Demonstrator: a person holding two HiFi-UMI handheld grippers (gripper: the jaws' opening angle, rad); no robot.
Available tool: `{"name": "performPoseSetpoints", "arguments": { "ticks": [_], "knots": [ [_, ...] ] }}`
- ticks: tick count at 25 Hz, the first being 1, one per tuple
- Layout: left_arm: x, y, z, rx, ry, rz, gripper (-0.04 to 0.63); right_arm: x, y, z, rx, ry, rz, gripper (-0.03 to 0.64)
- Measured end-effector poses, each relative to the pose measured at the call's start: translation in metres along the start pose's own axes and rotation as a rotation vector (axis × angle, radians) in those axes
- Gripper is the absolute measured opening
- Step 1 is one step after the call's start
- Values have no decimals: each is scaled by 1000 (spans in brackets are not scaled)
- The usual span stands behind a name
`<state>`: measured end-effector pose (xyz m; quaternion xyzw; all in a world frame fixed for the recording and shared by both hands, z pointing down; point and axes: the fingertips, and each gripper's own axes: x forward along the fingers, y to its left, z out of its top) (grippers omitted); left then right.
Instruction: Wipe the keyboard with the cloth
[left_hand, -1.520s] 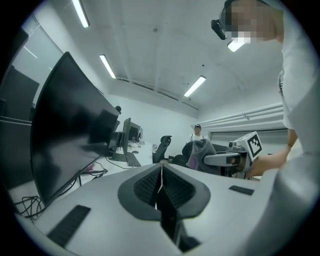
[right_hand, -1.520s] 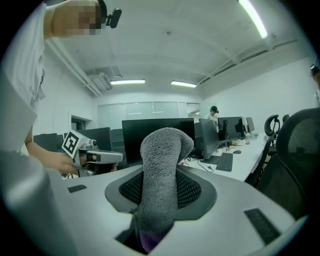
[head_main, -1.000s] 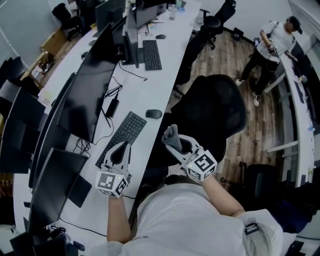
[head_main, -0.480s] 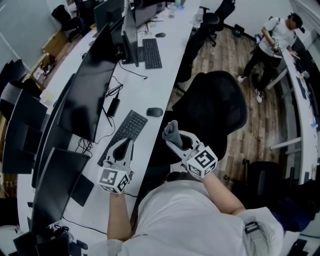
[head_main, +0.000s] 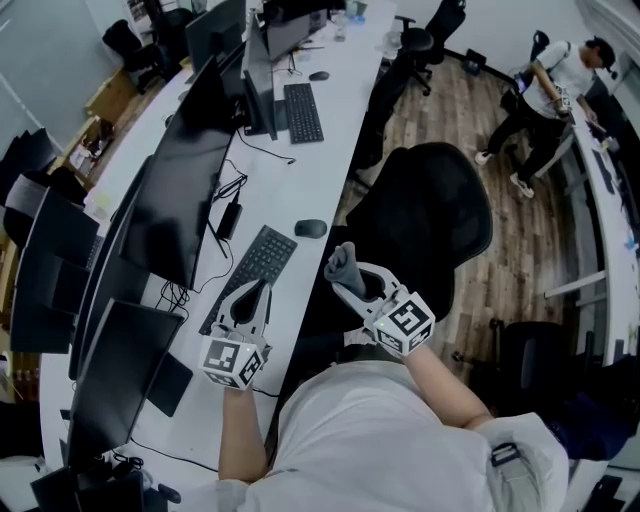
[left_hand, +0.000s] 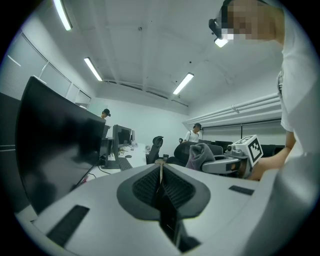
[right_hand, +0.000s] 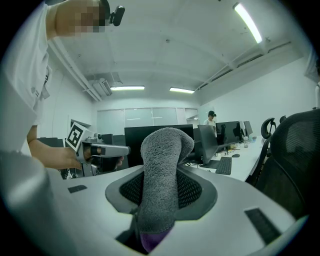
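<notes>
Grey cloth (right_hand: 162, 170) pinched in R gripper (head_main: 352, 285) jaws, L gripper (head_main: 262, 289) jaws together, nr keyboard (head_main: 250, 266)

Monitors (head_main: 175, 190) are walling off the desk's (head_main: 300, 170) back edge, cables (head_main: 232, 185) trailing between them and the keyboard (head_main: 247, 275). A mouse (head_main: 310, 228) is sitting just past the keyboard's far end. Bare desk is lying open along the front edge. A chair (head_main: 425, 225) is crowding that edge, beside the right gripper (head_main: 347, 280) clamping the cloth (head_main: 343, 262).
</notes>
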<state>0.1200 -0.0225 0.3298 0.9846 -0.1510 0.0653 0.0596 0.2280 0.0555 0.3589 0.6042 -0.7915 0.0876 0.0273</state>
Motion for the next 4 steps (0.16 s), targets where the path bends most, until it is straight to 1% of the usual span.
{"name": "performPoseSetpoints", "arguments": {
  "ticks": [4],
  "knots": [
    [-3,-2,-3,-1,4,-1,2,0,5,2,0,-2,4,137]
  ]
}}
